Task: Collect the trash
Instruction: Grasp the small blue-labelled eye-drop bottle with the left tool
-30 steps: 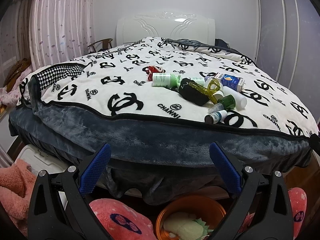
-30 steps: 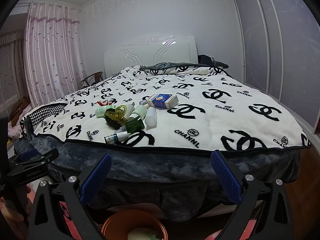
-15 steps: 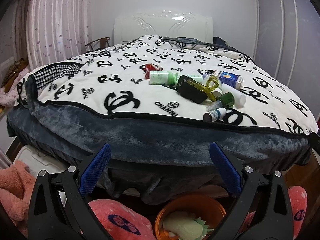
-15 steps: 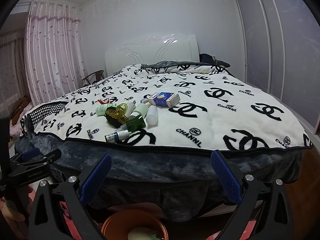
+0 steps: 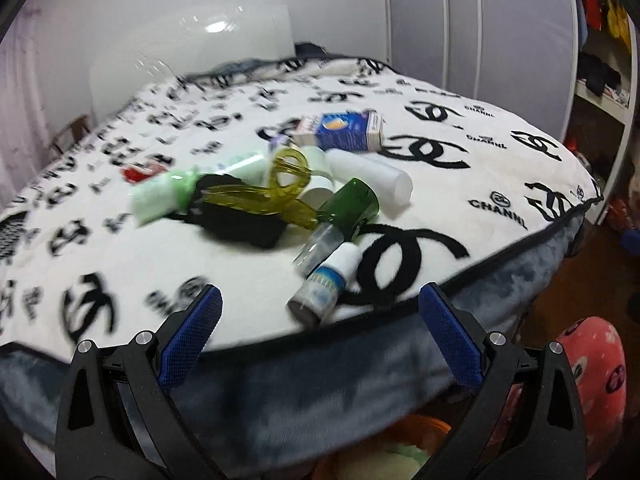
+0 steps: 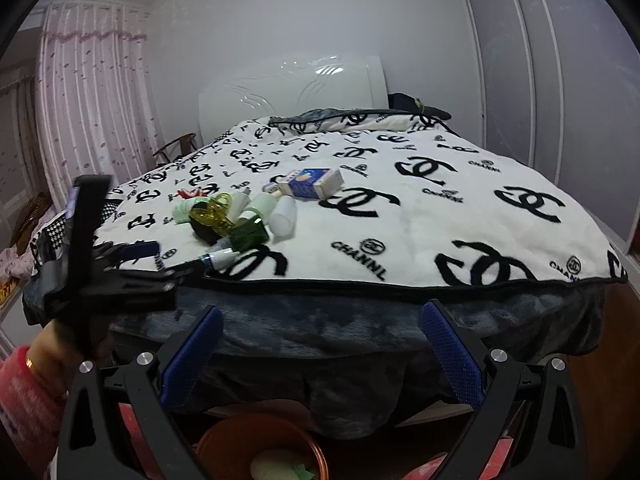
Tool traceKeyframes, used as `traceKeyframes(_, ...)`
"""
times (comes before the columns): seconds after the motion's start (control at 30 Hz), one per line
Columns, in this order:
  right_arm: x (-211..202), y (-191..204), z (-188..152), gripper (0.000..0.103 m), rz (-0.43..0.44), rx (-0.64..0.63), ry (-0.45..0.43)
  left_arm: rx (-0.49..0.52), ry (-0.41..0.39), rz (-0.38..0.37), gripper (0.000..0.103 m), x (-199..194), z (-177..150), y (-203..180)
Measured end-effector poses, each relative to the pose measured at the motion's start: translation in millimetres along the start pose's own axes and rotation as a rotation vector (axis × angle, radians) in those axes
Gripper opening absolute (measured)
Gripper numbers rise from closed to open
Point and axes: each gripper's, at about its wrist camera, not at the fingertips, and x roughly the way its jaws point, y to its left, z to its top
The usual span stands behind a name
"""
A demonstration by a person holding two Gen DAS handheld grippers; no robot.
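Approach with left gripper [image 5: 320, 312], fingers apart and empty; right gripper [image 6: 322, 332] likewise. Target small bottle [image 5: 326, 282], nearest of trash pile at near bed [image 5: 440, 184] edge. Straddle, clamp gently.

One box [image 5: 340, 133], one green bottle [image 5: 352, 205], one yellow clip [image 5: 276, 188]

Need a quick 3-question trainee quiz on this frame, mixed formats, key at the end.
1. True or false: the left gripper is shut on the small blue-labelled bottle.
2. Which item lies nearest the blanket's front edge? A) blue and white box B) small blue-labelled bottle C) green bottle
3. Fill in: beneath the bed's edge, below the right gripper, sits an orange ____.

Key: 1 false, it is open and short of the bottle; 2 B; 3 bin.
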Motion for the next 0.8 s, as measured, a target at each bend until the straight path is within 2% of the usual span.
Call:
traceKeyframes(0.1,2.6,-7.6,-1.6,0.098,-0.007,0.015,0.007,-0.006,0.053,-0.018,0.094,24.6,4.2,5.8)
traceKeyframes(0.17,5.2,-11.2,-3.0,0.098,-0.010,0.024,0.014,-0.006,0.085,-0.030,0.078,35.3,4.2,9.3)
traceKeyframes(0.2,6.5,-13.0,-3.4,0.098,-0.010,0.028,0.017,-0.007,0.104,-0.030,0.058,39.7,3.8,11.0)
traceKeyframes(0.33,12.7,-16.7,-7.2,0.098,-0.003,0.048,0.036,-0.033,0.108,-0.063,0.037,41.9,0.0,15.1)
traceKeyframes(0.37,14.0,-16.7,-7.7,0.098,0.000,0.051,0.039,-0.035,0.101,-0.062,0.036,39.2,-1.5,15.0)
traceKeyframes(0.43,16.2,-15.0,-7.6,0.098,0.003,0.047,0.044,-0.041,0.092,-0.066,0.026,35.6,-2.5,16.0)
traceKeyframes(0.63,35.9,-4.0,7.4,0.098,-0.015,-0.004,0.034,-0.107,0.034,-0.090,0.023,11.3,-11.4,24.9)
traceKeyframes(0.8,72.9,12.4,40.1,0.098,0.039,-0.033,0.029,-0.175,-0.026,-0.123,0.023,-16.5,-21.1,36.9)
